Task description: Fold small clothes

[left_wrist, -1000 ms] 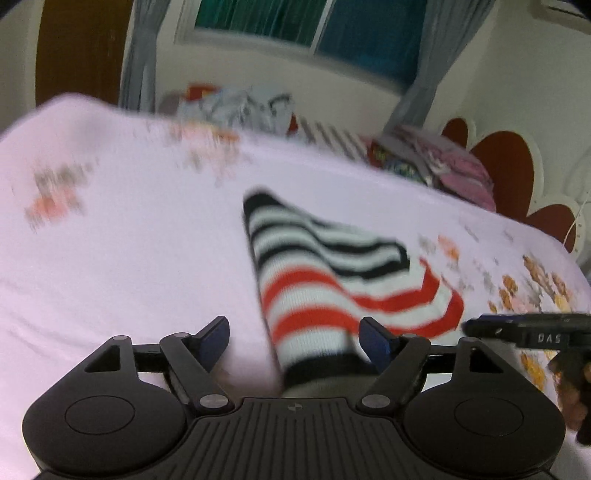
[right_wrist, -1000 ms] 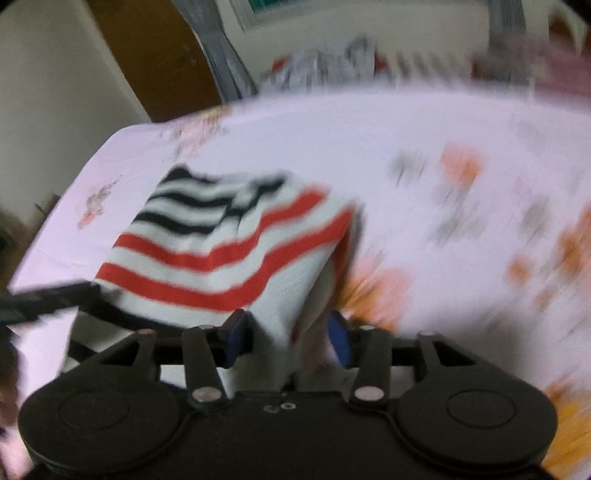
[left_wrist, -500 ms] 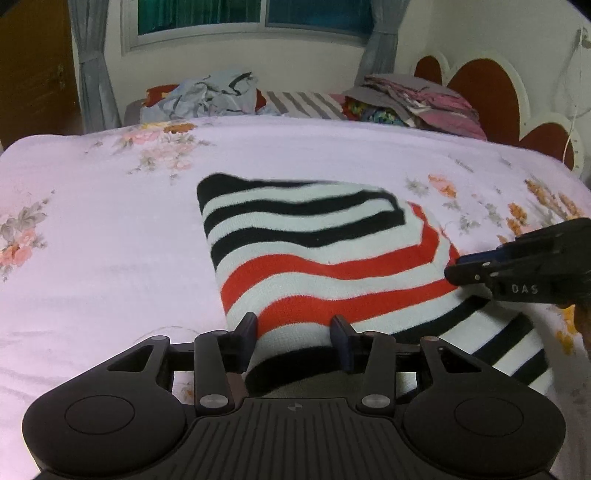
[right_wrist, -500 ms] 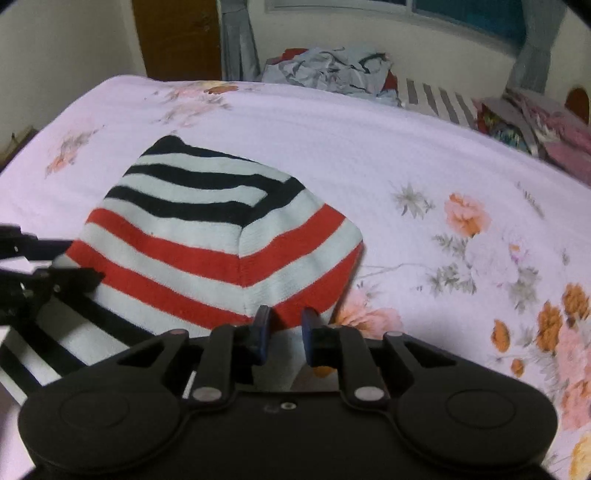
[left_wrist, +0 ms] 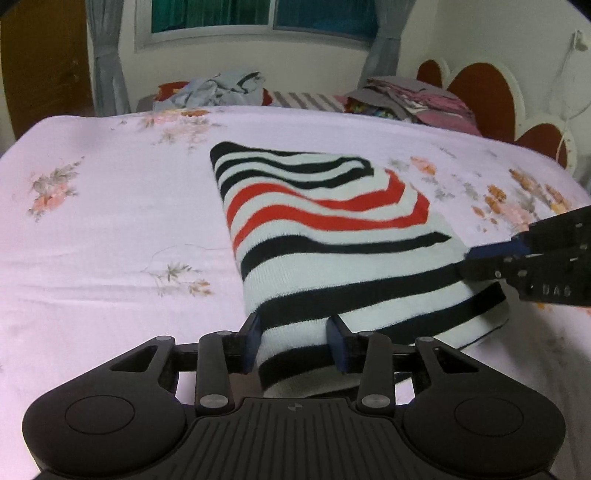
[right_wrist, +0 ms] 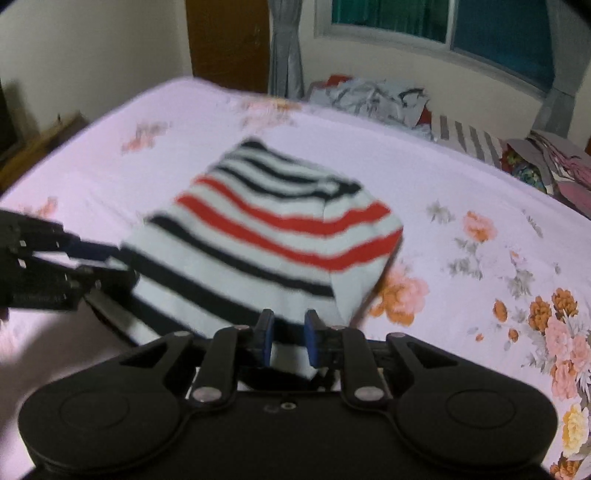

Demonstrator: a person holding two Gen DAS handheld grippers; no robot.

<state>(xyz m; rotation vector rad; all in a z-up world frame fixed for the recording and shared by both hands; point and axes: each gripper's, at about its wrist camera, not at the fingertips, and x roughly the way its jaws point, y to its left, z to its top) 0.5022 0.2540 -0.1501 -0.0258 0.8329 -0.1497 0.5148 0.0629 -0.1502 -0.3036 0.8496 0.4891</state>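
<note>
Two grippers hold the near edge of one striped sweater (left_wrist: 325, 236) on the bed. Closest in the left wrist view, the left gripper (left_wrist: 295, 341) has its blue pads clamped on a bunched fold at the near left corner of the garment; its jaws have just been closing, and the fabric fills the space between them. In the right wrist view, the right gripper (right_wrist: 288, 338) pinches a thin bit of the same near hem, its jaws drawn almost together. Each gripper shows in the other's view: the right one comes in from the right side of the left gripper, its fingers at the sweater's right edge, and the left one comes in from the left side of the right gripper.

Ahead of both grippers the sweater lies spread flat, with black stripes nearest, red stripes in the middle and black stripes again at the far end. Around it stretches the pink floral bedsheet (left_wrist: 110, 229). Beyond the far edge of the bed sits a crumpled pile of clothes (left_wrist: 218, 88), and farther right a stack of folded clothes (left_wrist: 417, 98). Behind these are a window (left_wrist: 258, 18) with grey curtains (left_wrist: 107, 55).
</note>
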